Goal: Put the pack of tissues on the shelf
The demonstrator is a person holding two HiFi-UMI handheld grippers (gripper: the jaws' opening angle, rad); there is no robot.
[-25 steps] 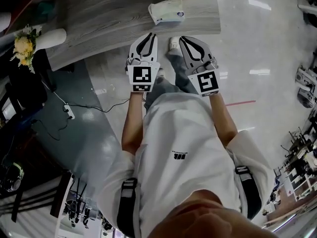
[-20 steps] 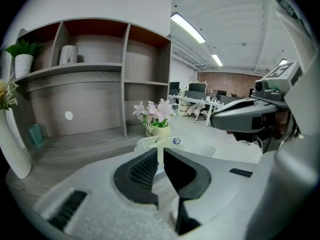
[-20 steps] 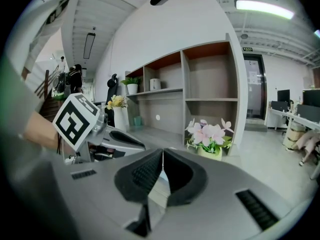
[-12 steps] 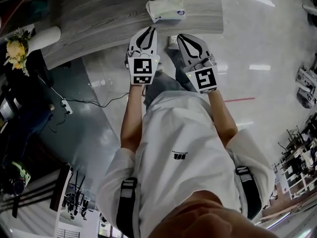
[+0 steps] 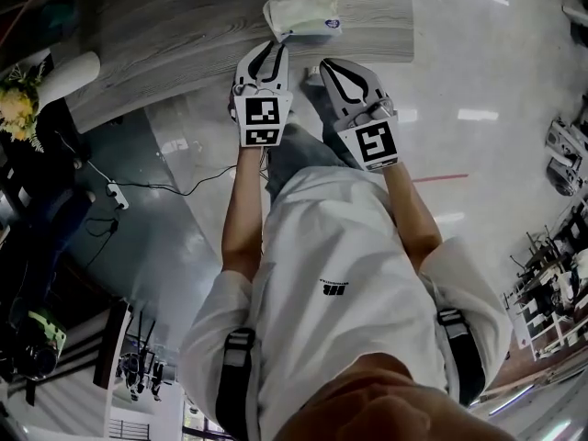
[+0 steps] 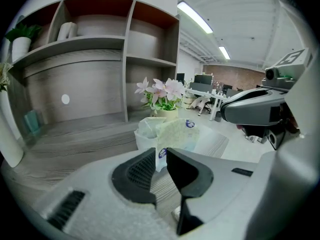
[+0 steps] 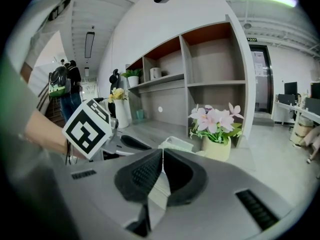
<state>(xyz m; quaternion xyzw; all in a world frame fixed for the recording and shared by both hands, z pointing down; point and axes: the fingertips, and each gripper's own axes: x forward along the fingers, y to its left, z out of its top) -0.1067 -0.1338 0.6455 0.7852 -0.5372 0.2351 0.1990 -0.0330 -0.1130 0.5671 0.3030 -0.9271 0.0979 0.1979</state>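
Observation:
The pack of tissues (image 5: 299, 15), white and pale green with a blue round label, lies on the grey wooden counter (image 5: 175, 35). In the head view my left gripper (image 5: 273, 48) points at it from just below, a little short of the pack. My right gripper (image 5: 327, 65) hovers beside it over the floor, below the counter's edge. Both hold nothing. The left gripper view shows the pack (image 6: 172, 135) straight ahead past jaws with only a thin slit between them. From the right gripper view the pack (image 7: 176, 144) peeks over touching jaws. The shelf (image 6: 125, 59) rises behind the counter.
A pot of pink flowers (image 6: 164, 96) stands just behind the pack at the counter's end. A white vase (image 5: 69, 67) with yellow flowers (image 5: 14, 108) sits far left. A power strip (image 5: 114, 196) and cable lie on the floor. The upper shelf holds a plant (image 6: 22, 34).
Both grippers have moved forward toward the counter; the left one's tips now nearly reach the pack of tissues. The jaws look unchanged.

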